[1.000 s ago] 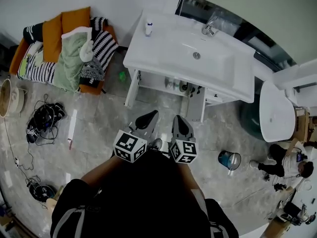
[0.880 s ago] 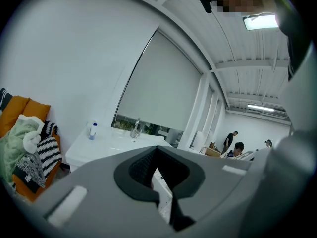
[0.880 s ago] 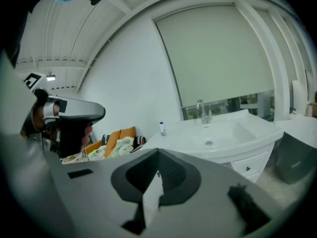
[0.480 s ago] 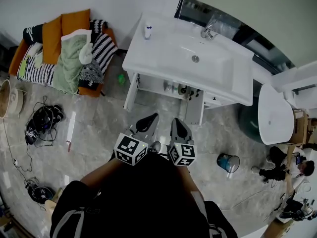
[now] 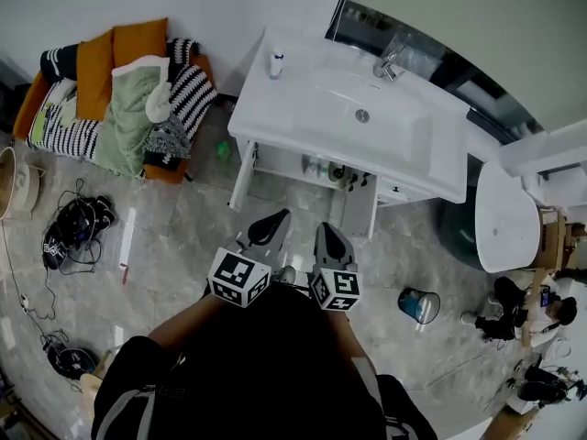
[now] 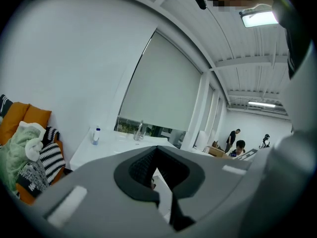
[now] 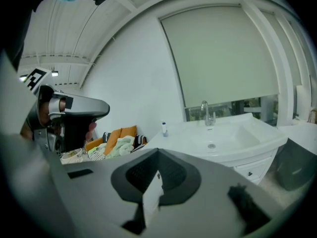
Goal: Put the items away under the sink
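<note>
A: Grippers?
B: Left gripper (image 5: 271, 225) and right gripper (image 5: 331, 238) both closed, empty, short of the vanity.
A: Progress?
B: Judged early. Some items on the shelf (image 5: 280, 157) under the sink (image 5: 303, 122); bottle (image 5: 276, 62) on its far-left corner not yet stowed.

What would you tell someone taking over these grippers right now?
Both shut and empty: left gripper, right gripper, held apart from the sink cabinet, touching nothing.
The small bottle stands on the countertop's far left corner. A few items sit on the open shelf below.
Left to do, probably: fetch the bottle and put it on that shelf.
</note>
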The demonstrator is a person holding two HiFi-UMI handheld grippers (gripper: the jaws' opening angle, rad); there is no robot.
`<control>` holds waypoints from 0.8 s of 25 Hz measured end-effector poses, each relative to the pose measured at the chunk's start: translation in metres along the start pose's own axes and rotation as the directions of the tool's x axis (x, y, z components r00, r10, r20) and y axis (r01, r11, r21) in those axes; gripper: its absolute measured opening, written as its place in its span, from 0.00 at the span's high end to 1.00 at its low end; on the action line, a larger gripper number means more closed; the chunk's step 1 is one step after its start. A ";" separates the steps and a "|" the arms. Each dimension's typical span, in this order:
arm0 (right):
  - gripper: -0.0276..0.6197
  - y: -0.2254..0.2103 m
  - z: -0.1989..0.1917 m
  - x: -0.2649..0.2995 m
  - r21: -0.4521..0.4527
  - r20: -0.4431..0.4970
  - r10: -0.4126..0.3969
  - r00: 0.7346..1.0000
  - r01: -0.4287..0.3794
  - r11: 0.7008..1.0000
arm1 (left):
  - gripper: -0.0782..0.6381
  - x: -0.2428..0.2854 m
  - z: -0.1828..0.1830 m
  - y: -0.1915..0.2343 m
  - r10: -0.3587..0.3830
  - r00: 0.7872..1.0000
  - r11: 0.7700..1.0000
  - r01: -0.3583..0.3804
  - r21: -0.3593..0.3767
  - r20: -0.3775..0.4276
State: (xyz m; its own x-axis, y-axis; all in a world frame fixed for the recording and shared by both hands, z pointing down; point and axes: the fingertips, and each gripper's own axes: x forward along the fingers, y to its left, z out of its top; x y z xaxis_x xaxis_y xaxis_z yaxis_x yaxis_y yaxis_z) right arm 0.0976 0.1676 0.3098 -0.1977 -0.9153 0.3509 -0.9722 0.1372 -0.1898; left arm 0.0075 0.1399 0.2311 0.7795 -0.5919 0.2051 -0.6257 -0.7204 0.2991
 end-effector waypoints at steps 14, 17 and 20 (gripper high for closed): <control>0.94 0.041 0.018 0.069 -0.032 0.015 -0.006 1.000 0.007 0.999 | 0.88 -0.015 0.028 0.083 0.028 0.999 0.999 -0.030 0.042 0.041; 0.93 0.052 0.018 0.086 -0.036 0.016 -0.015 1.000 0.015 0.999 | 0.88 -0.021 0.034 0.103 0.029 0.998 0.998 -0.031 0.049 0.053; 0.94 0.066 0.019 0.102 -0.043 0.018 -0.018 1.000 0.019 0.999 | 0.88 -0.030 0.041 0.122 0.031 0.997 0.998 -0.035 0.050 0.068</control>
State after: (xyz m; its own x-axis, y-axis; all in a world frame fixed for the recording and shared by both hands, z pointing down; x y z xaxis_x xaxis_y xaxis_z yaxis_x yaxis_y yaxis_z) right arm 0.0156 0.0761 0.3151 -0.1776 -0.9245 0.3373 -0.9802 0.1359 -0.1439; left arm -0.0933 0.0544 0.2235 0.7557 -0.6374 0.1507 -0.6532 -0.7167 0.2444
